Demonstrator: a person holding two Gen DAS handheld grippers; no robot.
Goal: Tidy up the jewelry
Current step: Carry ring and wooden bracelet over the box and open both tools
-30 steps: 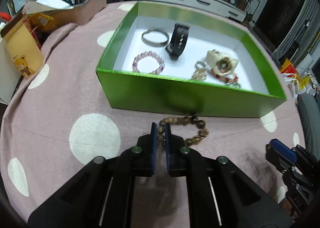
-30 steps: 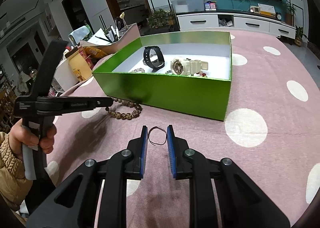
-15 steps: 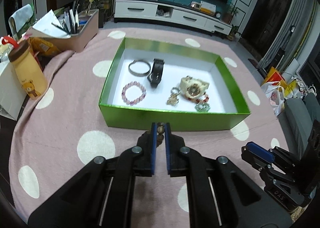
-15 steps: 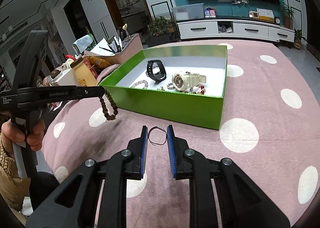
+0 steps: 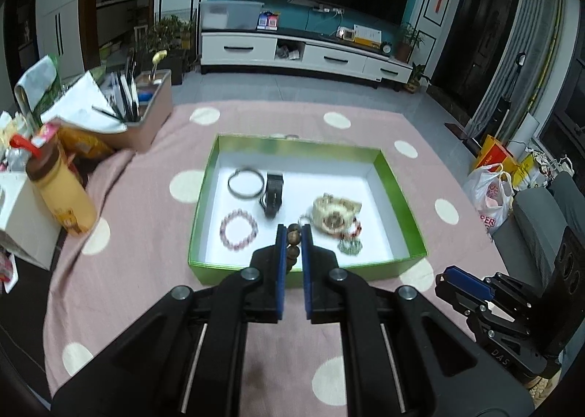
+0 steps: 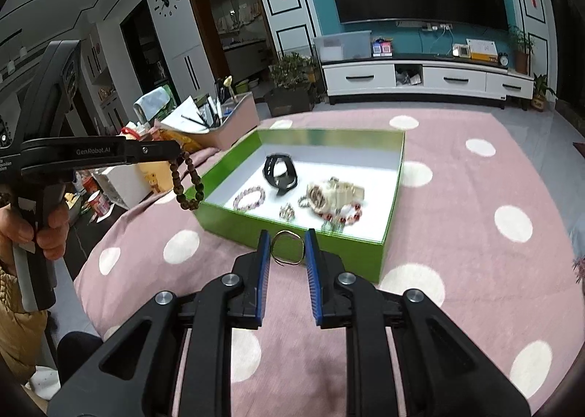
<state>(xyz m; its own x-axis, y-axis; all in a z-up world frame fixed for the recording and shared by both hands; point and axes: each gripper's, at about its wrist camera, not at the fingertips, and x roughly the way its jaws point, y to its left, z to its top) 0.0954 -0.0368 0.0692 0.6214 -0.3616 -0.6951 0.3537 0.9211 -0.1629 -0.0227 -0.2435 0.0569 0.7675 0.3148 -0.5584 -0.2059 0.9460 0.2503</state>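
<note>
My left gripper is shut on a brown wooden bead bracelet and holds it in the air above the front of the green box. In the right wrist view the bracelet hangs from the left gripper, left of the box. My right gripper is shut on a thin metal ring bangle, raised in front of the box. Inside the box lie a black band, a cream watch, a pink bead bracelet and a metal bangle.
The table has a pink cloth with white dots. A yellow bottle, a white carton and a tray of pens and papers stand at the left. The right gripper shows at the lower right of the left wrist view.
My left gripper lifted the wooden bead bracelet off the cloth and carried it up over the box front. My right gripper rose with the ring bangle still between its fingers.
</note>
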